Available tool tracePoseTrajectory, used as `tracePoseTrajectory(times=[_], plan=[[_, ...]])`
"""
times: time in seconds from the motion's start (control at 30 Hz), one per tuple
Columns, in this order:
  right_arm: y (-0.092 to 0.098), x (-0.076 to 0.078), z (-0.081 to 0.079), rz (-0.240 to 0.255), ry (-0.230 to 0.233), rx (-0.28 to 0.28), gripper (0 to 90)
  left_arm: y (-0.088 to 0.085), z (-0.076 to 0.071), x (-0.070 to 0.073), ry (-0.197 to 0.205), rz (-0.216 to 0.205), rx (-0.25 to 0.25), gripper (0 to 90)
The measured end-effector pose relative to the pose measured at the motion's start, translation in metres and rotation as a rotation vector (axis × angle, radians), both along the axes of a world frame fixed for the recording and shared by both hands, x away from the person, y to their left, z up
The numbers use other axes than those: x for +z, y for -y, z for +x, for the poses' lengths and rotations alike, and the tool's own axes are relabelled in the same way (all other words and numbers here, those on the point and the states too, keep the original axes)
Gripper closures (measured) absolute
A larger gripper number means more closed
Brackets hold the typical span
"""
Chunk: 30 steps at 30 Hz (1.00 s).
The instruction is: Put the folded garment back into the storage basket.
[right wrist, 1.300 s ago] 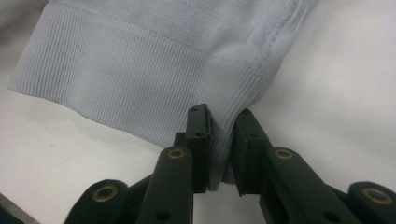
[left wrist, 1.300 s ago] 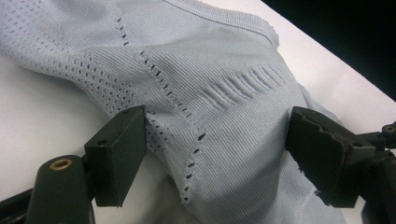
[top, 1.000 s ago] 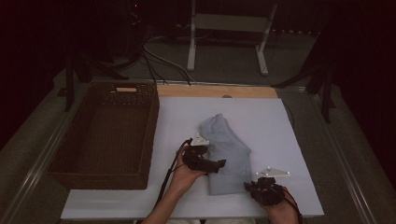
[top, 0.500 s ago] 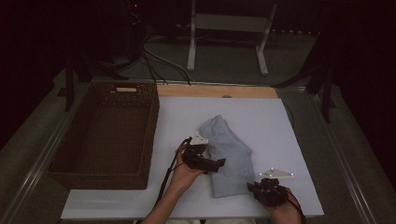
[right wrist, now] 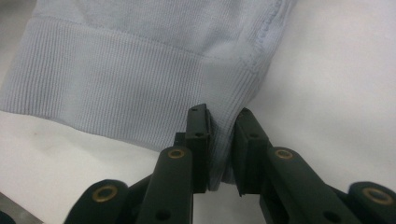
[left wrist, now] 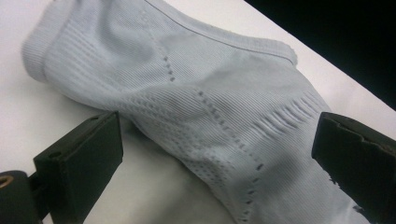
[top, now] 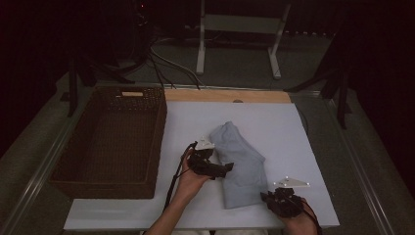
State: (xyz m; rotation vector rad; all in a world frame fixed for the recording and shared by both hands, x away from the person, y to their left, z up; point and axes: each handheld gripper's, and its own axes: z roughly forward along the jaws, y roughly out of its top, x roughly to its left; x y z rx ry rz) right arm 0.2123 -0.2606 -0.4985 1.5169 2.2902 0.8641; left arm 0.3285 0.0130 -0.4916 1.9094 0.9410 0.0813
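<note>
A light blue knit garment (top: 242, 161) lies folded on the white table top (top: 293, 132). My left gripper (top: 226, 170) rests at the garment's left edge, held by a hand. In the left gripper view its jaws stand wide open (left wrist: 219, 140), one on the bare table and one over the cloth (left wrist: 210, 88), pressing on nothing. My right gripper (top: 266, 197) is at the garment's near right corner. The right gripper view shows it (right wrist: 222, 122) shut on the ribbed hem (right wrist: 140, 93), with a fold of the cloth pinched between the pads.
A dark wicker basket (top: 157, 142) stands at the left of the table, beside the white top. A wooden strip (top: 225, 95) runs along the table's far edge. Cables and a metal stand (top: 200, 44) lie on the floor beyond.
</note>
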Motion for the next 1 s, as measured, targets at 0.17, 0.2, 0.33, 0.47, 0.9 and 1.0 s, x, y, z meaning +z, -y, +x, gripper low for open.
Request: tracePoseTrajectory(times=[0.17, 0.2, 0.33, 0.47, 0.9, 1.0], plan=[[0.001, 0.0, 0.0, -0.001, 0.0, -0.001, 79.0, -0.004, 0.003, 0.002, 0.021, 0.002, 0.008, 3.7], [0.001, 0.0, 0.0, 0.0, 0.001, -0.001, 79.0, -0.005, 0.004, 0.002, 0.025, 0.001, 0.01, 3.7], [0.001, 0.0, 0.0, 0.0, 0.001, 0.0, 79.0, -0.008, 0.006, 0.004, 0.045, 0.001, 0.02, 3.7], [0.001, 0.0, 0.0, 0.0, 0.002, 0.001, 79.0, -0.01, 0.008, 0.005, 0.062, 0.014, 0.027, 3.7], [0.002, 0.0, 0.0, -0.004, 0.004, -0.001, 78.9, -0.014, 0.015, 0.001, 0.097, 0.044, 0.026, 3.8], [0.002, 0.001, 0.0, -0.006, 0.001, 0.001, 79.0, -0.014, 0.017, 0.001, 0.102, 0.047, 0.031, 3.8]])
